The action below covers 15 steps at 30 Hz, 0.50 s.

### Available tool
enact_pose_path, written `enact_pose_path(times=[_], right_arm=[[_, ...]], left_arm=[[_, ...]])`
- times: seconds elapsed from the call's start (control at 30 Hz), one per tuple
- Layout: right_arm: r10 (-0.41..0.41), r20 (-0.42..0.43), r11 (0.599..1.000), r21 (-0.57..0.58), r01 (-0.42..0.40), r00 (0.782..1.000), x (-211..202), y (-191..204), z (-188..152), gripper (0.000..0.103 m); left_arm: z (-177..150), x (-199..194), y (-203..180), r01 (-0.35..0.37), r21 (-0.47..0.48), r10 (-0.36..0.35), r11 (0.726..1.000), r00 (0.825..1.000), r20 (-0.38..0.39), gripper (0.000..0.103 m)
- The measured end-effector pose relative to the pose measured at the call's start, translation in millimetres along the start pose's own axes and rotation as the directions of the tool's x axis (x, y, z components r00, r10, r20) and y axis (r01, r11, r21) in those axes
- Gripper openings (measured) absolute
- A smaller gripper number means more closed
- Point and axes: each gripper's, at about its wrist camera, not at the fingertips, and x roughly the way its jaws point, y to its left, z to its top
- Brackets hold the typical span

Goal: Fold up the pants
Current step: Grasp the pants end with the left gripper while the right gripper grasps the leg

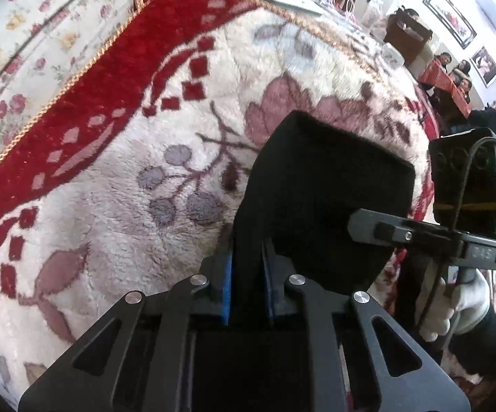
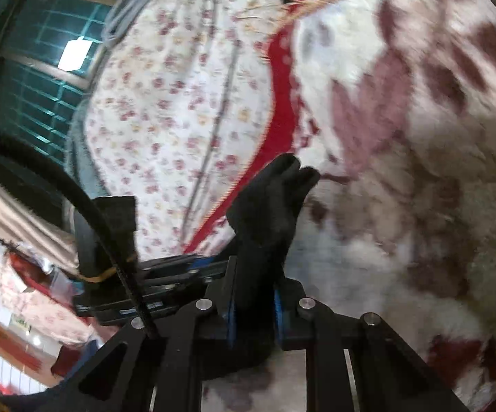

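1. A fold of the black pants point(image 1: 327, 185) is clamped between the blue-padded fingers of the left gripper point(image 1: 248, 274), and the dark cloth is held up above the plush blanket point(image 1: 117, 206).
2. In the left wrist view, the raised cloth is seen as a broad, squared flap over the cream centre of the blanket, close to the grey berry motif point(image 1: 179, 192).
3. Another part of the pants point(image 2: 268, 206) is pinched between the blue pads of the right gripper point(image 2: 253, 309); a bunched end of the cloth is seen sticking up past the fingertips.
4. In the right wrist view, that bunched end is seen in front of the blanket's red border point(image 2: 279, 130), with the floral sheet point(image 2: 179, 103) beyond the border.
5. The right gripper point(image 1: 429, 237) is also seen in the left wrist view, just beside the raised cloth, gripped by a white-gloved hand point(image 1: 460, 305).
6. The blanket's red border point(image 1: 117, 68) is edged with a gold cord point(image 1: 86, 68), and the floral sheet point(image 1: 25, 34) is spread beyond it.
7. A barred window point(image 2: 42, 79) is seen past the sheet in the right wrist view, much blurred.
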Motion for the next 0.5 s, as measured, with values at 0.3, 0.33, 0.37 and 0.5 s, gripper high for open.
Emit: enact_pose_path(times=[0.3, 0.33, 0.37, 0.5], right_arm=[[0.118, -0.013, 0.981, -0.155, -0.119, 0.993, -11, 88, 3, 0.015], [0.130, -0.022, 0.976, -0.174, -0.132, 0.991, -10, 98, 1, 0.015], [0.138, -0.028, 0.972, -0.190, -0.141, 0.990, -9, 107, 0, 0.015], [0.178, -0.083, 0.949, -0.250, -0.193, 0.981, 2, 146, -14, 0.015]], left_arm=[[-13, -87, -8, -0.026, -0.030, 0.031, 0.999, 0.985, 0.169, 0.013], [-16, -97, -7, -0.034, -0.037, 0.040, 0.999, 0.982, 0.185, 0.013], [-19, -103, -7, -0.037, -0.043, 0.045, 0.998, 0.979, 0.197, 0.012], [-42, -137, 1, -0.045, -0.096, 0.068, 0.994, 0.966, 0.248, 0.010]])
